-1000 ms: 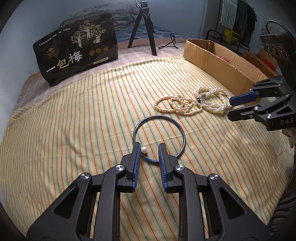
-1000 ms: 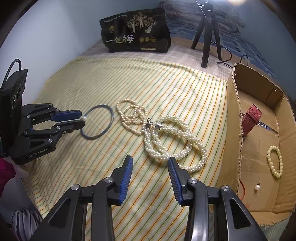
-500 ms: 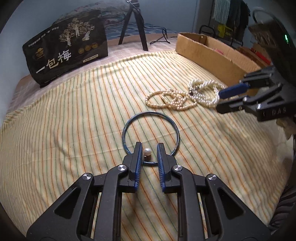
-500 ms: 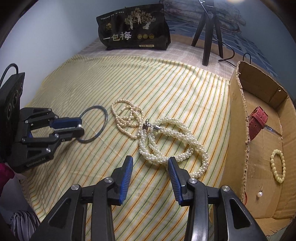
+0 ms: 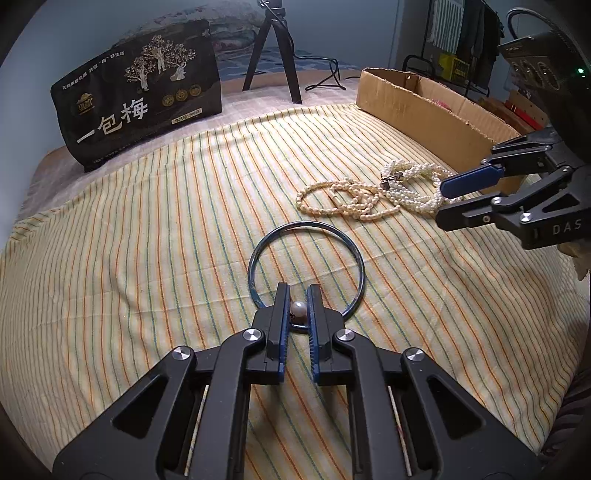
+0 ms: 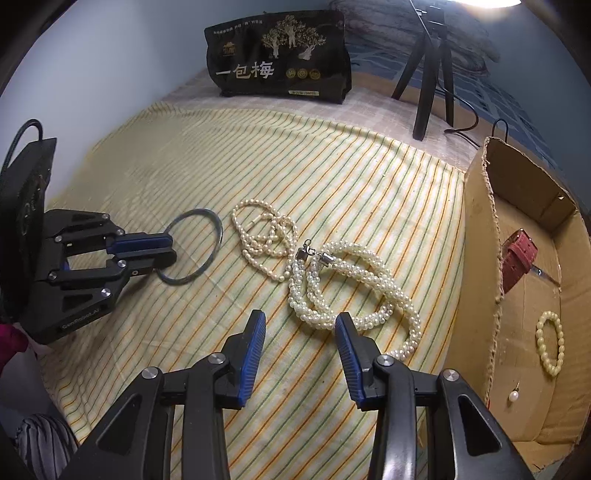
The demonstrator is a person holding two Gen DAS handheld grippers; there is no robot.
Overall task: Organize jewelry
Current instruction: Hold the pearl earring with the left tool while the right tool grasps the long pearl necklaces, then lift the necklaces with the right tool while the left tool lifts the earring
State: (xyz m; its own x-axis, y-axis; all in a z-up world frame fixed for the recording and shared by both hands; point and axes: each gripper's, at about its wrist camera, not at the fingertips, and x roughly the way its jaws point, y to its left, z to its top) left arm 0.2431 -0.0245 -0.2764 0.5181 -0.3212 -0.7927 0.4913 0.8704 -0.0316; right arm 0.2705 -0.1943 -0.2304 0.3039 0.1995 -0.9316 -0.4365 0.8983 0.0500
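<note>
The left hand-held gripper has just been closing, and its pads now clamp the pearl on the blue hoop, which lies on the striped bedsheet. The right hand-held gripper hangs parted and empty above the pearl strands, beside the box.

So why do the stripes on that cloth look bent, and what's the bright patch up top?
Left wrist view: the fisheye lens bows the striped cloth and darkens the corners. Right wrist view: same bowing, plus glare from a lamp at the top edge; the pearl necklace stays sharp.
</note>
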